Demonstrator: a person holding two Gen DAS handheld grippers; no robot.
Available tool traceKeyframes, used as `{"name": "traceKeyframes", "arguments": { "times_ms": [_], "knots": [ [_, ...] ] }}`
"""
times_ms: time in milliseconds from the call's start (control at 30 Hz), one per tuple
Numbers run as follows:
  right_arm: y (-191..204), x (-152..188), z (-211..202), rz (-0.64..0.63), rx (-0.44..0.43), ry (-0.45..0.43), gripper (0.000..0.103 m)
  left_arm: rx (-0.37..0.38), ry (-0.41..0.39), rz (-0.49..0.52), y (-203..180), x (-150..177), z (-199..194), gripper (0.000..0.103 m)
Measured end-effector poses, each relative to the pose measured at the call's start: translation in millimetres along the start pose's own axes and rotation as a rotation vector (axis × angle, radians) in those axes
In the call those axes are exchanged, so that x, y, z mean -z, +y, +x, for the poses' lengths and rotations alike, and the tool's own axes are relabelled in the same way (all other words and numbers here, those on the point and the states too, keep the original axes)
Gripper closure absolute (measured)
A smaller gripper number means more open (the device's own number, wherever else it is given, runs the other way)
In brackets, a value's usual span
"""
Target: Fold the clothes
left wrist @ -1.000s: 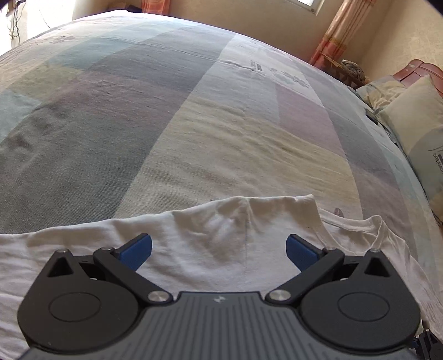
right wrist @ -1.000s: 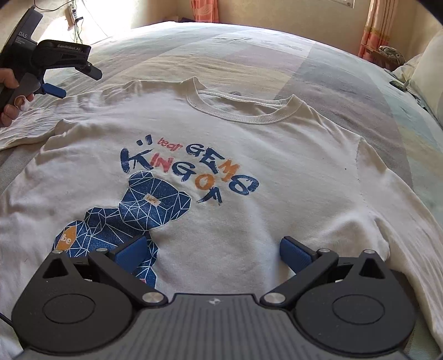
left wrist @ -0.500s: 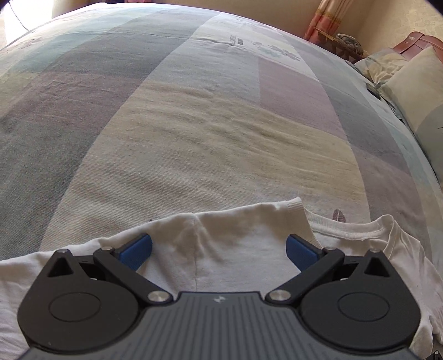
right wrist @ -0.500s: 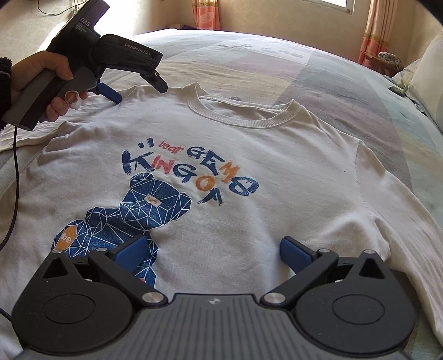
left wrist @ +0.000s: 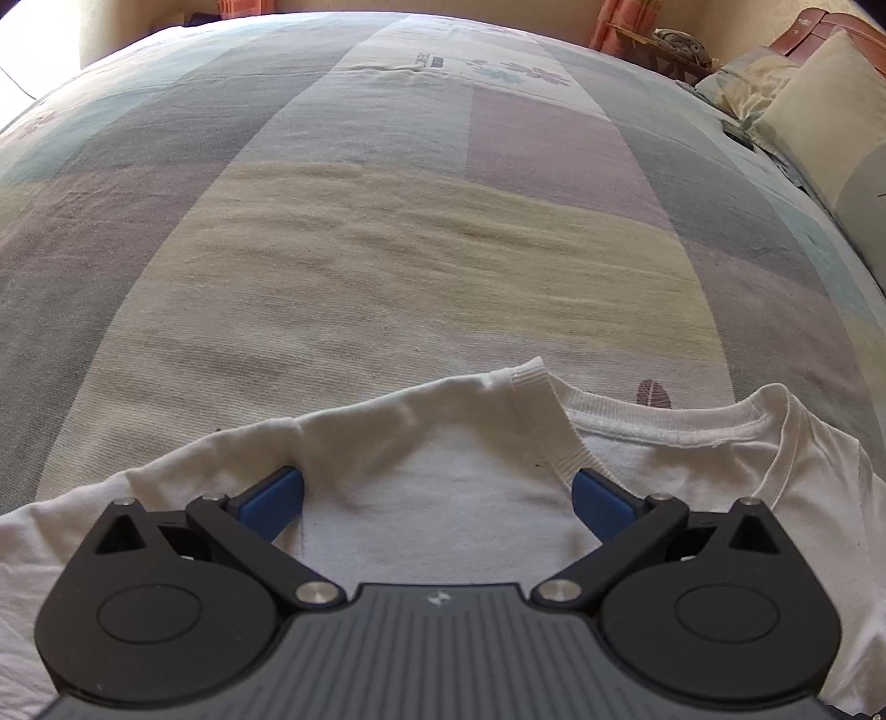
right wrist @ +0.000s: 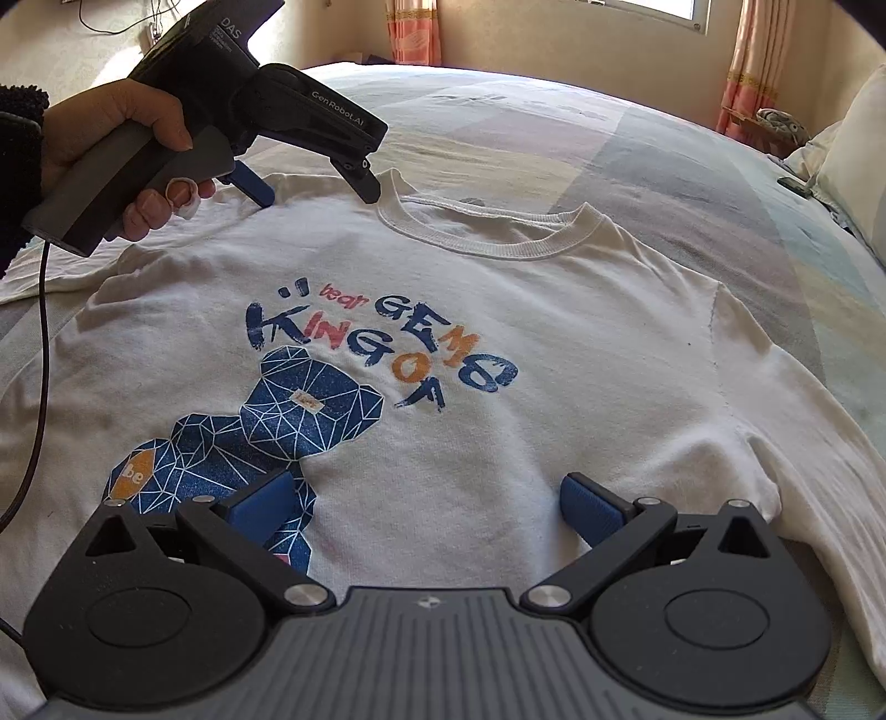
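Right gripper [right wrist: 426, 498]: jaws wide apart, empty, over the lower chest of the T-shirt [right wrist: 581, 332], beside the blue bear print [right wrist: 266, 432]. T-shirt lies face-up, flat on the bed [right wrist: 637, 149]. Left gripper [left wrist: 437, 498], held by a hand [right wrist: 127, 138]: jaws spread, empty, at the shoulder just left of the collar [right wrist: 493, 232]. Pillow [left wrist: 819, 127] at far right.

- Place: a home bedroom.
- Bed [left wrist: 421, 266] under a pastel patchwork cover.
- Pillows [left wrist: 819, 111] by a wooden headboard [left wrist: 819, 27].
- Window [right wrist: 670, 6] with orange curtains [right wrist: 747, 61].
- Cream walls [right wrist: 554, 39].
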State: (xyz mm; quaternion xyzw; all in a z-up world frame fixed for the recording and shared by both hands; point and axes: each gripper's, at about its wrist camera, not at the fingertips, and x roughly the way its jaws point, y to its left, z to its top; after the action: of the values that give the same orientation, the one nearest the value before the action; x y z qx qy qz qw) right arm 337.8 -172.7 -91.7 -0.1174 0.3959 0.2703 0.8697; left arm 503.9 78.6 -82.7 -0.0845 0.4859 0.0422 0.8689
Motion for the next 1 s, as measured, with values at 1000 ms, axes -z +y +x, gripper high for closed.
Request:
{"name": "traceKeyframes", "arguments": {
  "times_ms": [1000],
  "knots": [
    [2,8,-1,-0.001,0.004,-0.055,0.000,0.214,-0.072,-0.255,52,146,-100,0.001]
  ]
}}
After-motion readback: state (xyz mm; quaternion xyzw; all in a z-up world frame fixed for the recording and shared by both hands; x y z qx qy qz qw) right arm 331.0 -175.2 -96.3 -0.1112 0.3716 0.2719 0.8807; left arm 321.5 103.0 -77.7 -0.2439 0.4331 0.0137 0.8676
